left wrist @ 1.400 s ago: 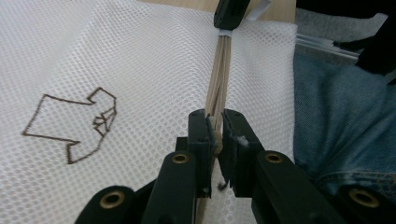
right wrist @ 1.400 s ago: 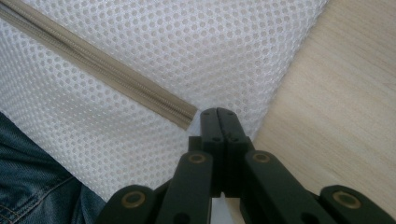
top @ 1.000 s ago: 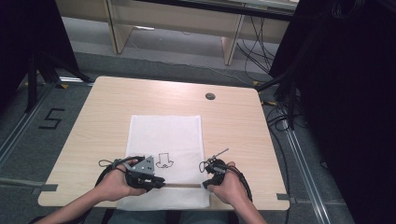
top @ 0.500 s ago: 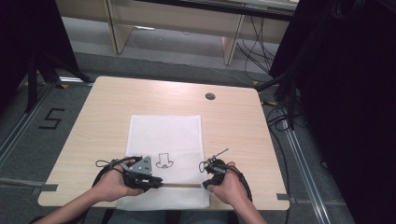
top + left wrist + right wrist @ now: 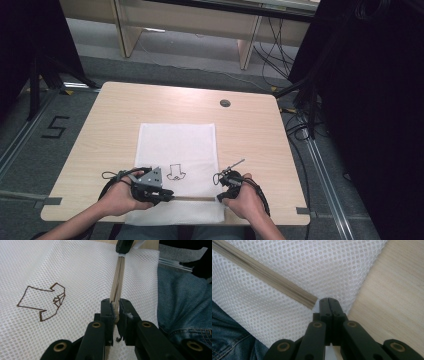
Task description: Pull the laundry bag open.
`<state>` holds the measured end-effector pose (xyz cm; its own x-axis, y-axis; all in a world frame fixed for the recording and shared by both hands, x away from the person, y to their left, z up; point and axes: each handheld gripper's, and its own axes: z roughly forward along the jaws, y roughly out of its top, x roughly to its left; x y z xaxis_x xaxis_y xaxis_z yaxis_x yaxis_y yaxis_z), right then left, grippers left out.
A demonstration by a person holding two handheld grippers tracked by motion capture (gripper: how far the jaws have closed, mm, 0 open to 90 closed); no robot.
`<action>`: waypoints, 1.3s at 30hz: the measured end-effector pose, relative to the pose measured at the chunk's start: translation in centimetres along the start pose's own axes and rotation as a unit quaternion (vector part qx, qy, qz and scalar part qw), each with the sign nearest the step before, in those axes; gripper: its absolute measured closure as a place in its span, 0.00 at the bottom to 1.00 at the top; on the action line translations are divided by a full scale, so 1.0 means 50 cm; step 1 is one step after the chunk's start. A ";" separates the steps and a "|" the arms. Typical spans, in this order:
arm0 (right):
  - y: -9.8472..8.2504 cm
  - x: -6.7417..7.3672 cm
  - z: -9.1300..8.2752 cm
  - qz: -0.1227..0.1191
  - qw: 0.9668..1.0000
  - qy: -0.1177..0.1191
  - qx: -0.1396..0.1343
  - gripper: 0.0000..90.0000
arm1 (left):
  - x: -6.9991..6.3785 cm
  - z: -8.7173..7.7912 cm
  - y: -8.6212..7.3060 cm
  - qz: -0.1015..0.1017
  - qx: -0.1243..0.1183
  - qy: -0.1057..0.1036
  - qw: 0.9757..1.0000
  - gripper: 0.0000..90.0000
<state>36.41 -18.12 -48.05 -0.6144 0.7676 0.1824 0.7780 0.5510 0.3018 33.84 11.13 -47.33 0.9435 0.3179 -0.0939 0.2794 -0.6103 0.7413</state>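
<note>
Tools both clamp the mesh bag's zipper (image 5: 117,277): left tool (image 5: 115,312) pinches the tape, right tool (image 5: 329,302) pressed together at its end.

a lab or recording studio is suggested rather than a home. a plain pale wooden tabletop (image 5: 150,115) with a round cable port (image 5: 225,103) is set on grey carpet, flanked by metal rails (image 5: 327,175) fixed to the floor. a number five (image 5: 56,127) is marked in black tape on the floor at the left. black curtains (image 5: 370,100) are hung at both sides, loose cables (image 5: 272,35) are trailed behind, and bare wooden bench frames (image 5: 200,20) are seen beyond.
</note>
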 end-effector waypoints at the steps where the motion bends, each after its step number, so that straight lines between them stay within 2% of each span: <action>1: 0.000 0.000 0.000 0.000 1.000 0.000 0.000 1.00 | -0.001 0.001 0.000 -0.002 -0.002 -0.001 1.000 0.91; 6: 0.000 0.000 0.000 0.000 1.000 0.001 0.000 1.00 | -0.001 0.000 0.000 -0.002 -0.001 -0.002 1.000 0.91; 8: 0.000 0.000 0.000 0.001 1.000 0.001 0.000 1.00 | 0.001 -0.001 0.000 0.004 0.004 0.002 1.000 0.91; 9: 0.000 -0.001 0.000 0.000 1.000 0.001 0.000 1.00 | 0.001 -0.001 -0.001 -0.006 -0.002 -0.001 1.000 0.91; 12: 0.000 -0.001 0.000 0.001 1.000 0.002 0.000 1.00 | 0.002 -0.006 -0.006 -0.003 0.004 0.002 1.000 0.91; 14: 0.000 -0.001 0.000 0.000 1.000 0.001 0.000 1.00 | 0.005 -0.012 -0.013 -0.016 -0.005 -0.001 1.000 0.91; 16: 0.000 0.000 0.000 0.001 1.000 0.001 0.001 1.00 | 0.008 -0.018 -0.016 -0.009 0.000 0.009 1.000 0.91; 19: 0.001 0.001 0.000 0.004 1.000 0.000 0.001 1.00 | 0.007 -0.019 -0.018 -0.016 -0.005 0.004 1.000 0.91; 26: 0.000 0.000 0.000 0.002 1.000 0.000 0.000 1.00 | 0.008 -0.021 -0.019 -0.012 0.000 0.006 1.000 0.91; 27: 0.000 -0.001 0.000 0.001 1.000 0.001 0.000 1.00 | 0.007 -0.022 -0.020 -0.017 -0.003 0.004 1.000 0.91; 28: 0.000 0.000 0.000 0.002 1.000 0.001 0.000 1.00 | 0.009 -0.024 -0.021 -0.012 0.003 0.008 1.000 0.91; 30: 0.000 0.001 -0.001 0.007 1.000 0.002 0.003 1.00 | 0.010 -0.026 -0.027 -0.018 -0.004 0.004 1.000 0.91; 33: 0.000 0.000 0.000 0.001 1.000 0.001 0.001 1.00 | 0.010 -0.029 -0.030 -0.025 -0.008 0.003 1.000 0.91; 36: 0.000 0.000 0.000 0.002 1.000 0.001 0.001 1.00 | 0.009 -0.030 -0.029 -0.017 -0.002 0.006 1.000 0.91; 39: 0.000 0.000 0.000 0.002 1.000 0.001 0.001 1.00 | 0.010 -0.032 -0.030 -0.022 -0.005 0.006 1.000 0.91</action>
<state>36.41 -18.11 -48.03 -0.6115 0.7694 0.1845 0.7807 0.5488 0.2989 33.61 13.38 -47.44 0.9281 0.3533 -0.1178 0.3182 -0.5879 0.7437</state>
